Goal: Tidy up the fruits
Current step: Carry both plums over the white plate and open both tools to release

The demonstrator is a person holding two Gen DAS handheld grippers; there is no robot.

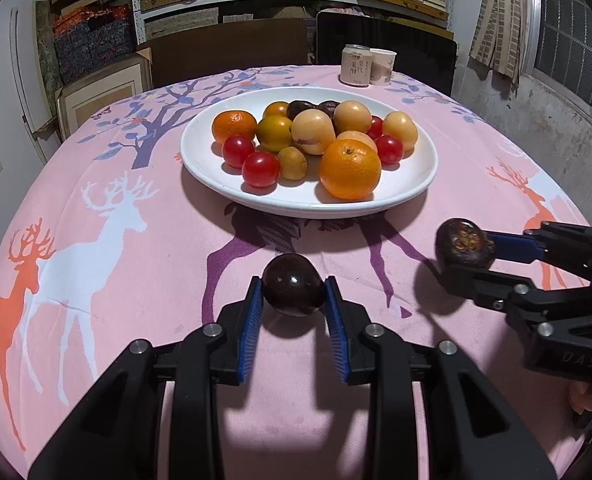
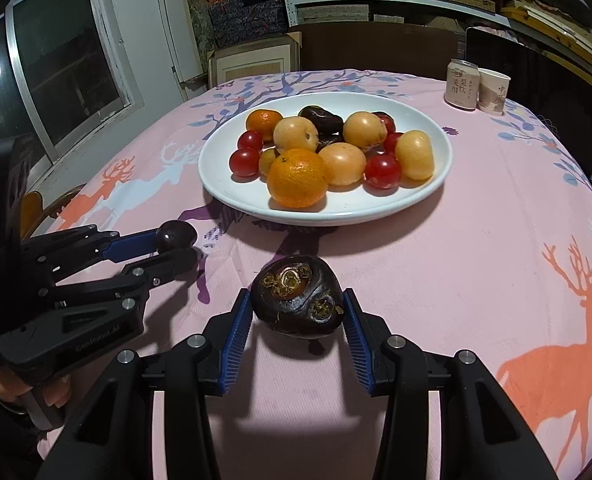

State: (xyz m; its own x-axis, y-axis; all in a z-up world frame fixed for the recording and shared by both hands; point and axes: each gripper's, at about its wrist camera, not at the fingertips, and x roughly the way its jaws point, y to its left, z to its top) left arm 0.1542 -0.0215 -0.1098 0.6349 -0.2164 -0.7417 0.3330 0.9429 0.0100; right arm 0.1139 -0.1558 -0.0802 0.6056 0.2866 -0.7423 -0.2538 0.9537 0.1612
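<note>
Left hand-held gripper (image 1: 294, 294) pinches dark fruit (image 1: 294, 290); right (image 2: 298, 312), marked "DAS", pinches mangosteen (image 2: 298, 304).

You can't read the small print on the can (image 1: 355, 65) or the paper cup (image 1: 383, 66). On the white plate (image 1: 420, 184), 2 dark fruits (image 1: 301, 109) sit mostly hidden behind the yellow ones. The hand (image 2: 16, 390) under the left gripper (image 2: 184, 246) is cut off at the frame's edge.

Left tool (image 1: 294, 294) clamped, right tool (image 2: 296, 310) clamped, both angled down
</note>
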